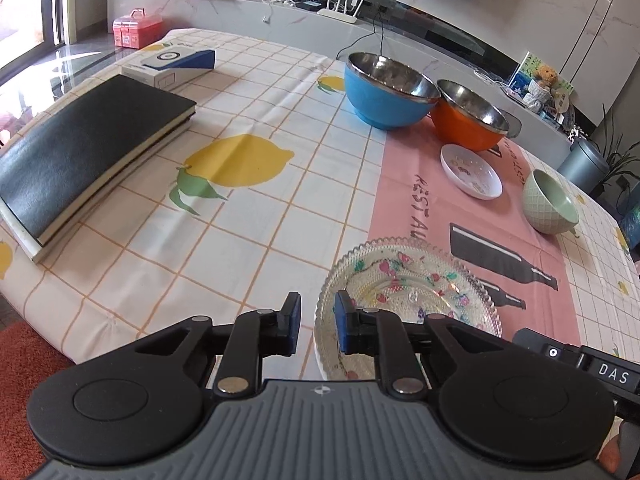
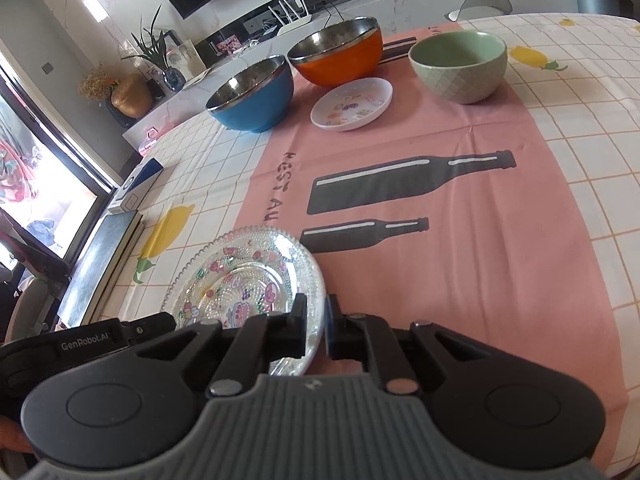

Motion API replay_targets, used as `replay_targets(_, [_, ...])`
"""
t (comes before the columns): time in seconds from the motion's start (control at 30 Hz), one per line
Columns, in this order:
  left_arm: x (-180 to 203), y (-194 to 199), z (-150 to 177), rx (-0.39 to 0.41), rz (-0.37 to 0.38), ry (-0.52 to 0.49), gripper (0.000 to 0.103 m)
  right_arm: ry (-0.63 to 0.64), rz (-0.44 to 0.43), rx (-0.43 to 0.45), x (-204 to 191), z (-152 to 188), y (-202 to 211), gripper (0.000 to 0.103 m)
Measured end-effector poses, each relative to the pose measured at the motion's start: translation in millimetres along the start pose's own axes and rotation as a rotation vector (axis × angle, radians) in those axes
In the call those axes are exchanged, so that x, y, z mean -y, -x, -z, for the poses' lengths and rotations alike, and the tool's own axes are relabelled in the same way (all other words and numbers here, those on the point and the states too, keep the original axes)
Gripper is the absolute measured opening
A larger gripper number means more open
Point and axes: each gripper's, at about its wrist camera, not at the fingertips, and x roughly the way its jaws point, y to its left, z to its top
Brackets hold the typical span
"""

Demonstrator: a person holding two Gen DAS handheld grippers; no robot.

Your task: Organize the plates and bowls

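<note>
A clear glass plate (image 1: 404, 280) with a flower print lies at the near edge of the table; it also shows in the right wrist view (image 2: 244, 268). My left gripper (image 1: 318, 322) straddles its left rim, jaws a little apart. My right gripper (image 2: 316, 326) straddles its right rim, jaws nearly closed on it. Farther back stand a blue bowl (image 1: 384, 100), an orange bowl (image 1: 468, 120), a small white saucer (image 1: 472, 172) and a green ceramic bowl (image 1: 552, 204). In the right wrist view they are the blue bowl (image 2: 256, 96), orange bowl (image 2: 340, 56), saucer (image 2: 352, 104) and green bowl (image 2: 460, 64).
A pink mat with bottle prints (image 2: 420, 208) covers the right part of the checked tablecloth (image 1: 248, 208). A black book (image 1: 84, 152) and a blue-white box (image 1: 172, 64) lie at the left. A counter with a router (image 1: 340, 12) runs behind the table.
</note>
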Motion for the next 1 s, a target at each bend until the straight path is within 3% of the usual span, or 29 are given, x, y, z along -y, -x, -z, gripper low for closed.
replay_targets(0.3, [48, 2, -40, 0.049, 0.099, -0.048, 0.025, -0.061, 0.059, 0.142, 45, -35, 28, 0.022])
replay_targets(0.6, [126, -38, -65, -0.016, 0.188, -0.182, 0.029, -0.084, 0.124, 0.205, 82, -71, 34, 0.03])
replay_targets(0.77, [144, -64, -76, -0.028, 0.226, -0.14, 0.033, -0.114, 0.123, 0.218, 95, -86, 26, 0.036])
replay_targets(0.9, [148, -83, -87, -0.015, 0.252, -0.094, 0.049, -0.138, 0.108, 0.232, 104, -95, 16, 0.036])
replay_targets(1.0, [152, -95, -96, -0.005, 0.238, -0.082, 0.05, -0.157, 0.109, 0.235, 107, -102, 6, 0.042])
